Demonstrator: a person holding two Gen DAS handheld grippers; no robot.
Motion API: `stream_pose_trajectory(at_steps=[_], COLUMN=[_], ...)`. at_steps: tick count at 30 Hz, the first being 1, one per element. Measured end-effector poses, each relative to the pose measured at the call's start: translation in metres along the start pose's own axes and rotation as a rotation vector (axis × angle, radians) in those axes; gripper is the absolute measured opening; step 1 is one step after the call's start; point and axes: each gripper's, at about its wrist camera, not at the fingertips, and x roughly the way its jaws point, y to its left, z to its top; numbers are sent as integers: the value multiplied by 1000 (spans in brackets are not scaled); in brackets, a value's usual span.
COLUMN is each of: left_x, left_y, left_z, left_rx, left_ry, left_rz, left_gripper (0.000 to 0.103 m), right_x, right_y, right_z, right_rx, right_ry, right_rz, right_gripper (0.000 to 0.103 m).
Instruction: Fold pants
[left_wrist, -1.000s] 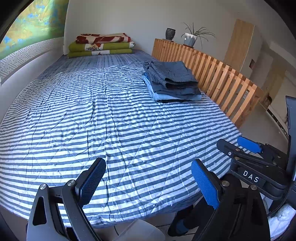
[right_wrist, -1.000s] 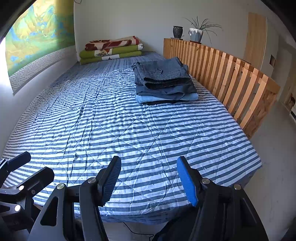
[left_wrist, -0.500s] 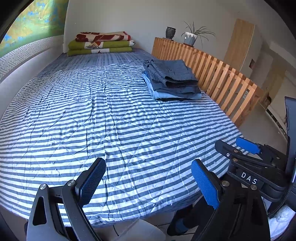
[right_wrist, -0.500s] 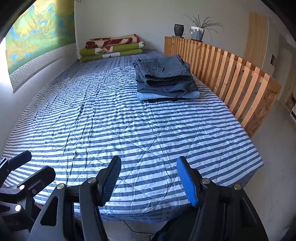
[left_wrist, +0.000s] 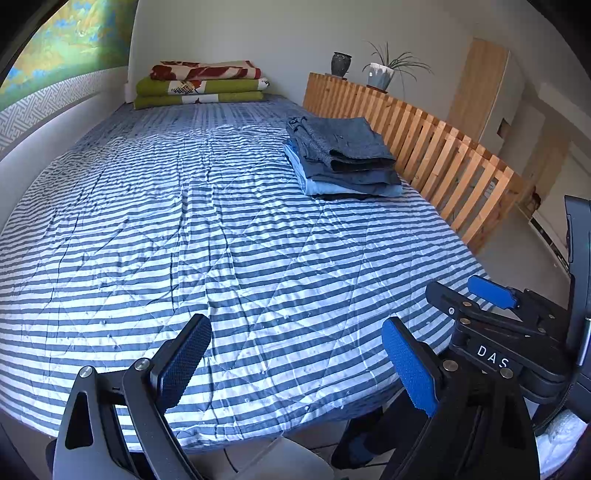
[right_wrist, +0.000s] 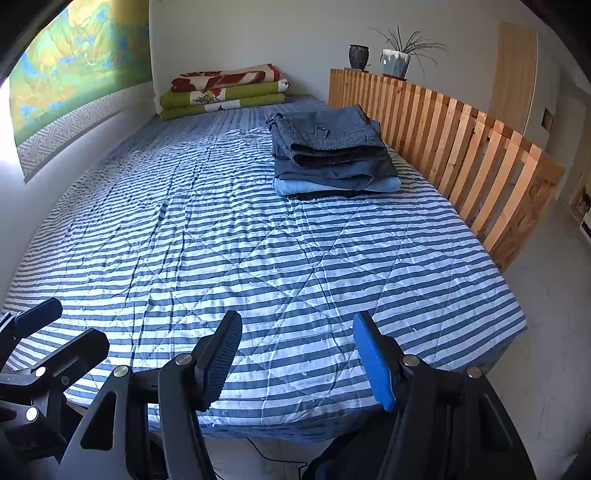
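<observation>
Left tongs (left_wrist: 295, 363): spread, empty, over the near edge of the bed (left_wrist: 229, 258).
Right tongs (right_wrist: 297, 350): spread, empty, alongside.
Pants (right_wrist: 332, 155): folded stack, far ahead, right of both tongs, beside the wooden rail (right_wrist: 461, 147).
Risk: a careless grab likely topples or unfolds the stack.

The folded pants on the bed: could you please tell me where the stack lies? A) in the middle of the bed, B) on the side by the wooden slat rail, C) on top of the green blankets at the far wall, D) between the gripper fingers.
B: the pants lie stacked on the striped bed right beside the slat rail, away from both grippers.
</observation>
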Motion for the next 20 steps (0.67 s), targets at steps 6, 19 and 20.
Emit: stream_pose_trajectory(at_steps=[6, 19, 20], left_x=[4, 17, 18], left_y=[9, 41, 42], left_z=[-1, 1, 1], left_rx=[-17, -74, -72], left_ry=[-1, 5, 5], left_rz=[8, 51, 58], left_gripper=[95, 95, 95], right_x=[5, 18, 19], right_y=[0, 23, 25], right_z=[-1, 8, 8], right_rx=[-5, -45, -49], right_ry=[9, 25, 28], right_rz=[5, 34, 36], right_gripper=[59, 59, 59])
